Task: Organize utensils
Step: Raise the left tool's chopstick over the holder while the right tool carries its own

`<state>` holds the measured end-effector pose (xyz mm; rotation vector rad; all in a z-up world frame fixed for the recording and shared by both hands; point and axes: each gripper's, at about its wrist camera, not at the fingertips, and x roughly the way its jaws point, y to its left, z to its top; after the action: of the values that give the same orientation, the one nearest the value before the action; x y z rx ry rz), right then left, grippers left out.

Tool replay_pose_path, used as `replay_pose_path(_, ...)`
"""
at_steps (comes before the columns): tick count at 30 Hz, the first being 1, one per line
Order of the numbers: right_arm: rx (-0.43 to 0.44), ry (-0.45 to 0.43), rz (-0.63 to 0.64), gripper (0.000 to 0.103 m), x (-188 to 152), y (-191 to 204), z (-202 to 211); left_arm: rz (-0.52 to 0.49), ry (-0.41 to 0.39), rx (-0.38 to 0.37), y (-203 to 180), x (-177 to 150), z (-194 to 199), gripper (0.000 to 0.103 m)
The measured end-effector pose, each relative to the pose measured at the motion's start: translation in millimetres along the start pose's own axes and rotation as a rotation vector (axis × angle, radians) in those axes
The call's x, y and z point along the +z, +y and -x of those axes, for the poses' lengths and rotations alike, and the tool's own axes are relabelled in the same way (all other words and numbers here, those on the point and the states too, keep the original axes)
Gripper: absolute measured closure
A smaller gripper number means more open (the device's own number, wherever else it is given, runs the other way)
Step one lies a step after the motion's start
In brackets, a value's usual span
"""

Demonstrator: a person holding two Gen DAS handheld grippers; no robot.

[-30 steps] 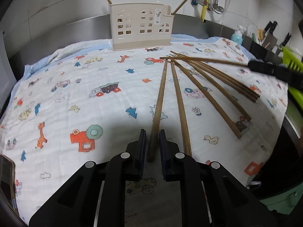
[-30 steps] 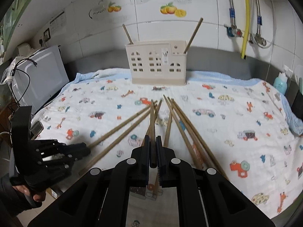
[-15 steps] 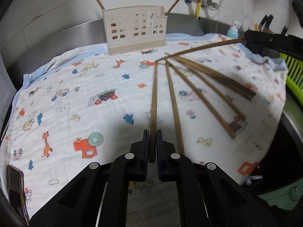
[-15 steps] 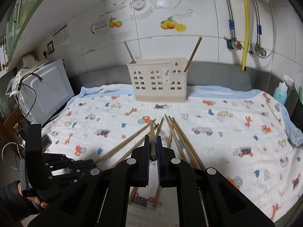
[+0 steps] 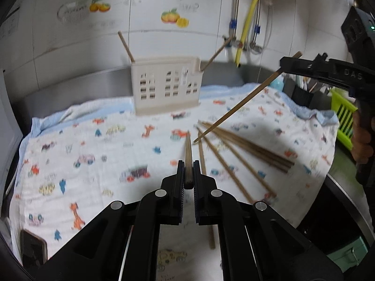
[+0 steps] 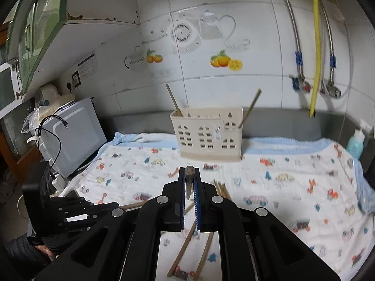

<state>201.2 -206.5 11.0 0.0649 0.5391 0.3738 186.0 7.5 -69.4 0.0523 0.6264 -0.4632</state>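
Note:
My left gripper point(image 5: 188, 175) is shut on a brown wooden chopstick point(image 5: 188, 154) that points forward over the cloth. My right gripper point(image 6: 189, 178) is shut on another chopstick point(image 6: 189, 182), seen end-on; in the left wrist view this chopstick point(image 5: 236, 110) hangs tilted from the right gripper point(image 5: 287, 66), tip near the cloth. Several more chopsticks point(image 5: 246, 147) lie fanned on the printed cloth point(image 5: 93, 145). A beige holder with window cut-outs point(image 5: 165, 87) stands at the back with two chopsticks leaning out of it; it also shows in the right wrist view point(image 6: 207, 135).
A grey microwave point(image 6: 70, 135) stands left of the cloth. Pipes and a yellow hose point(image 6: 315, 46) hang on the tiled wall. A blue bottle point(image 6: 356, 141) sits at the back right. A green rack point(image 5: 342, 114) is at the right. A dark phone point(image 5: 32, 248) lies at the cloth's near-left corner.
Both grippers have lifted with their chopsticks. The right chopstick has swung up and hangs steeply. The left chopstick has risen off the cloth and both views tilt up toward the wall.

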Motion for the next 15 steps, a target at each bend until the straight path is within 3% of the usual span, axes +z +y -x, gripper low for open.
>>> replay_pose_path(6,0.017,-0.004,0.026,0.097,24.2,1.2,-5.7,-0.022,-0.045,-0.004,-1.2,20.5,3.5,0.097)
replay_pose_path(15,-0.028,-0.018,0.055,0.097,78.2,-17.7,-7.1,-0.04,-0.078,0.007,4.5,64.4,-0.6,0.097)
